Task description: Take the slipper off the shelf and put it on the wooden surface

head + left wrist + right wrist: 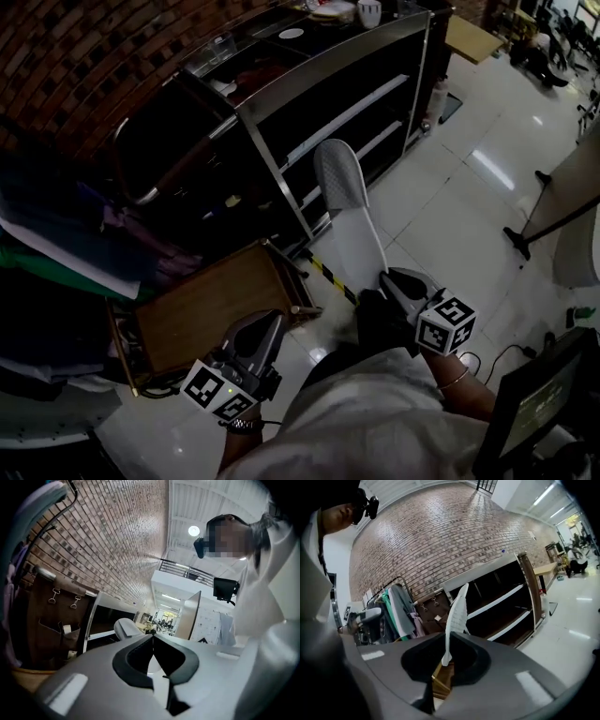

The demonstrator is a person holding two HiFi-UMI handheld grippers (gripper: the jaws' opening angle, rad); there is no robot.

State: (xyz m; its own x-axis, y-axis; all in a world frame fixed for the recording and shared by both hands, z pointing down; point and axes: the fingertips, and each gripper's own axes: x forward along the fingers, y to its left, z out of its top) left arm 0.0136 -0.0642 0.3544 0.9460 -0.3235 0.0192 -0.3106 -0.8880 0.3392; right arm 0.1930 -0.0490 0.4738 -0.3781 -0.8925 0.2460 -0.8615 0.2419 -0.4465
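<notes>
**Slipper Is Off the Shelf — Not Down Yet**

My right gripper (446, 658) has its jaws pinched tight on the thin back end of the slipper (349, 202). I hold it there because that end is flat and easy to squeeze. The round toe part sticks out far in front of me. The slipper is up in the air, out of the dark shelf (347, 103) and above the white floor (450, 206). It is long and I hold only its end, so I think it could wobble if I swing fast.

My left gripper (153, 638) has its jaws shut with nothing in them. It hangs low, near the corner of the wooden counter (211, 309), out of the way. I think one grip is enough for a light slipper.

The wooden counter sits low on my left, near the end of the shelf. The slipper is not over it yet — so I guess the job is about half done. Next I need to carry the slipper to the left and lay it flat on the wood.
</notes>
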